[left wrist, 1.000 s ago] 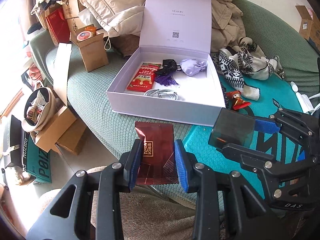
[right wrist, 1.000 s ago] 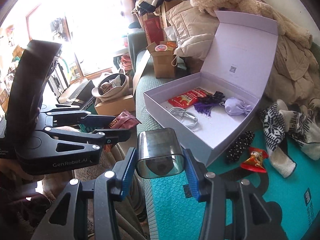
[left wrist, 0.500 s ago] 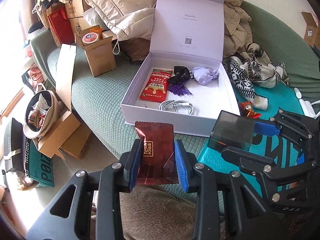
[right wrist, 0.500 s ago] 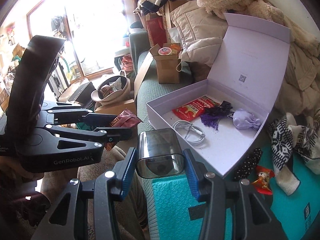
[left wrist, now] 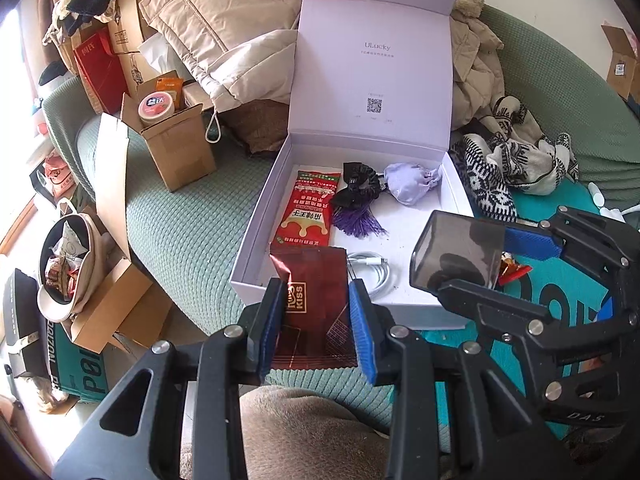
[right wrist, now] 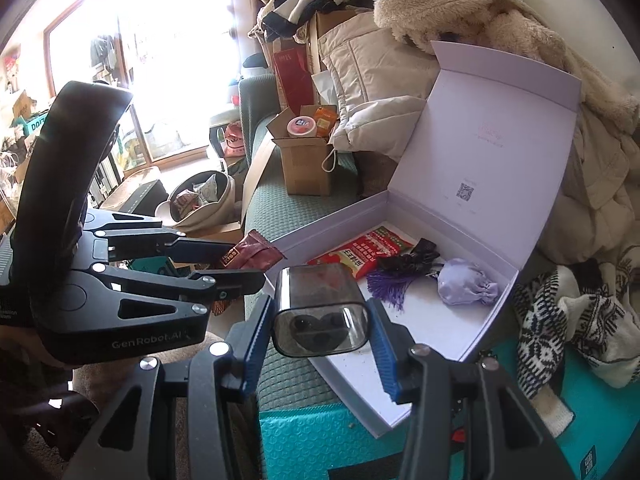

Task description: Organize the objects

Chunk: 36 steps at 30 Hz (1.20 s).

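Both claws had advanced toward the open lavender gift box [left wrist: 256,256] since a second earlier. Left claw [left wrist: 316,320] pinched a dark red KISS sachet [left wrist: 316,300] above the box's near wall; right claw [right wrist: 318,344], to its right, clamped a smoky translucent container [right wrist: 320,312] over the near right corner. Inside lay a red packet [left wrist: 310,208], white cable [left wrist: 370,270] and lilac pouch [left wrist: 410,180].

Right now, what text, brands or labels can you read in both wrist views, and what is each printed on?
"ULucky": inside the lavender gift box lid.
"KISS": dark red packet held in the left gripper.
"GenRobot.AI": left gripper body, in the right wrist view.
"DAS": right gripper frame.
Red snack packet, round tin and red bag: Chinese print, too small to read.
QR code under the brand: not readable.
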### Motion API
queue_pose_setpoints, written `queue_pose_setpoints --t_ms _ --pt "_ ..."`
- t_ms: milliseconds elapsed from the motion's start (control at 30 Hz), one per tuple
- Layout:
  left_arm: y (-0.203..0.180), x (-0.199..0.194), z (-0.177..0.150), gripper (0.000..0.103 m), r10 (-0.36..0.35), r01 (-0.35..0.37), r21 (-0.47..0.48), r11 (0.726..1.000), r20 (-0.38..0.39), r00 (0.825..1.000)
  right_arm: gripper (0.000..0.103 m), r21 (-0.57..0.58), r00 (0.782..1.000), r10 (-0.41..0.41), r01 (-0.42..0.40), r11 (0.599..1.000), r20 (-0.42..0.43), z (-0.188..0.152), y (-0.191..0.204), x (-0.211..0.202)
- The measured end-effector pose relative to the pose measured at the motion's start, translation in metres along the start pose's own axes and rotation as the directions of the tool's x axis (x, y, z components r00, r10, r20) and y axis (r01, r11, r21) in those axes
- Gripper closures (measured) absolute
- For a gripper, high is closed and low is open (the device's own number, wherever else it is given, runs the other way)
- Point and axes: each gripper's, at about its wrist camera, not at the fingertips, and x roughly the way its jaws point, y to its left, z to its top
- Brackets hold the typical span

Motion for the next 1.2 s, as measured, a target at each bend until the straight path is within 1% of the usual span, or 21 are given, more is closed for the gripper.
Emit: queue_pose_setpoints --t_ms 533,867,1200 --pt "0.001 0.066 0.059 0.072 -0.046 0.047 0.050 0.998 -0.031 0.998 0.056 0.036 0.999 -0.050 0.051 0.998 -0.020 0.025 -0.042 0.034" --pt "0.003 0.108 0.085 0.072 -0.063 0.067 0.075 0.995 -0.054 0.997 0.056 0.037 0.998 -0.063 0.064 0.997 -0.019 0.039 -0.059 0.055" --pt "0.004 0.147 0.110 0.072 -0.064 0.071 0.103 0.992 -0.069 0.996 0.056 0.032 0.997 -0.072 0.073 0.997 -0.018 0.051 -0.080 0.081"
